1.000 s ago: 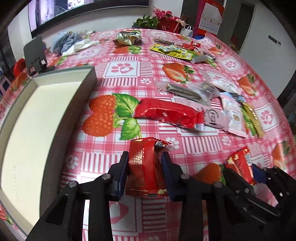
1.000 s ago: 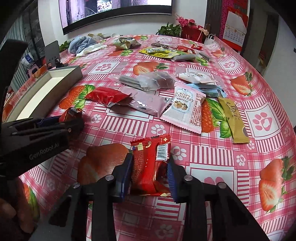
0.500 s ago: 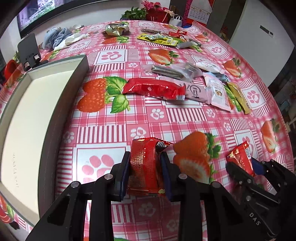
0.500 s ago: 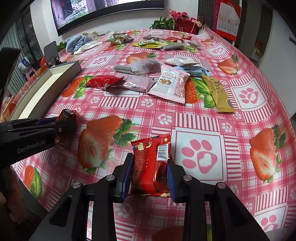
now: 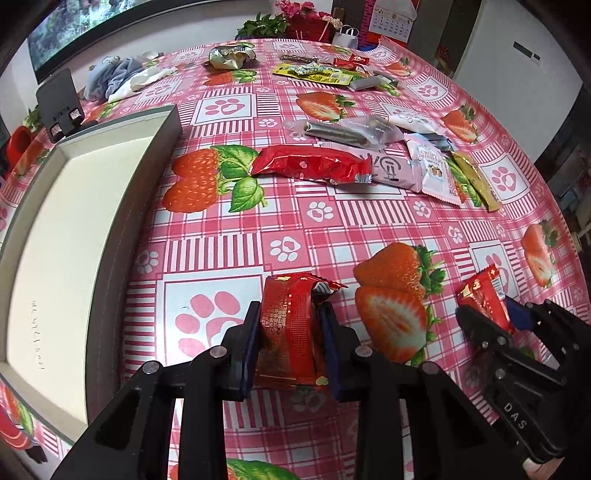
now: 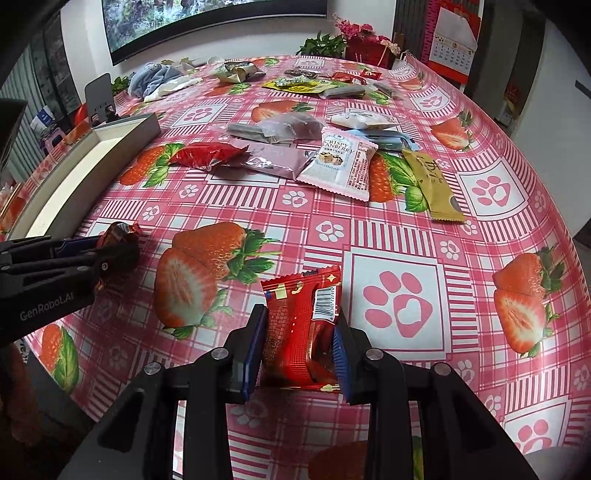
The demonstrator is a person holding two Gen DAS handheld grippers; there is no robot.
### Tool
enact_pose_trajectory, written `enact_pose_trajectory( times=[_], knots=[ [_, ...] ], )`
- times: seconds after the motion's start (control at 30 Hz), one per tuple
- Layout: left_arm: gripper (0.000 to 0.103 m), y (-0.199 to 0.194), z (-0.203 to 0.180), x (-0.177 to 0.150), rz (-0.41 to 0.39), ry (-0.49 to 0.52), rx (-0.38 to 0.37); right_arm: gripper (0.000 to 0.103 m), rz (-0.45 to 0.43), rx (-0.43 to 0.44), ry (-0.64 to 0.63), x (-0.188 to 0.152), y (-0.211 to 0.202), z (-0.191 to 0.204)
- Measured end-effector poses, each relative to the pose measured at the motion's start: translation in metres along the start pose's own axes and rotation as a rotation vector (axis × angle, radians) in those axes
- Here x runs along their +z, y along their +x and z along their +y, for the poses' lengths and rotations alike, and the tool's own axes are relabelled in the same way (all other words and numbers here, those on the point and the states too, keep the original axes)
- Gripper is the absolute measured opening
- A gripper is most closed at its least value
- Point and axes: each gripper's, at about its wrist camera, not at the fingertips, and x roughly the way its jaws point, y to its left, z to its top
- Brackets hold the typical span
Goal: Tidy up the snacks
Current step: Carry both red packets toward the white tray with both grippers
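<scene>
My left gripper (image 5: 290,347) is shut on a red snack packet (image 5: 290,332), held above the table near its front edge. My right gripper (image 6: 299,354) is shut on a second red snack packet (image 6: 301,328) with a barcode. Each gripper shows in the other's view: the right one (image 5: 495,321) at lower right, the left one (image 6: 110,243) at far left. A grey tray with a cream floor (image 5: 74,221) lies to the left, nothing in it; it also shows in the right wrist view (image 6: 85,166). More snacks lie mid-table: a long red packet (image 5: 310,166), a pink packet (image 5: 391,170), a cranberry packet (image 6: 340,162), a gold stick (image 6: 432,184).
The round table has a pink strawberry and paw-print cloth (image 5: 295,229). Further snacks (image 5: 314,72), a crumpled foil bag (image 5: 229,55), a blue cloth (image 5: 110,72), a black stand (image 5: 59,103) and flowers (image 5: 306,18) sit at the far side. A wall screen hangs behind.
Both grippers have pulled back towards the near table edge and risen a little, each still holding its red packet. The snacks on the table have not moved.
</scene>
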Motion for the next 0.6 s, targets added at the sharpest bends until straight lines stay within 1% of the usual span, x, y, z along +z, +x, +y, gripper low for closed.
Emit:
enact_pose_trajectory(
  times=[0.23, 0.47, 0.6],
  knots=[
    [0.033, 0.0002, -0.0031, -0.0033, -0.009, 0.040, 0.027, 0.035, 0.004, -0.012, -0.001, -0.0003, 0.0000, 0.0018],
    [0.033, 0.0006, -0.0052, -0.0043, -0.013, 0.055, 0.045, 0.035, -0.004, -0.021, 0.006, -0.0017, -0.0008, 0.0023],
    [0.033, 0.0004, -0.0048, -0.0049, -0.018, 0.062, 0.040, 0.035, -0.010, -0.032, 0.004, -0.0030, -0.0015, 0.0043]
  ],
)
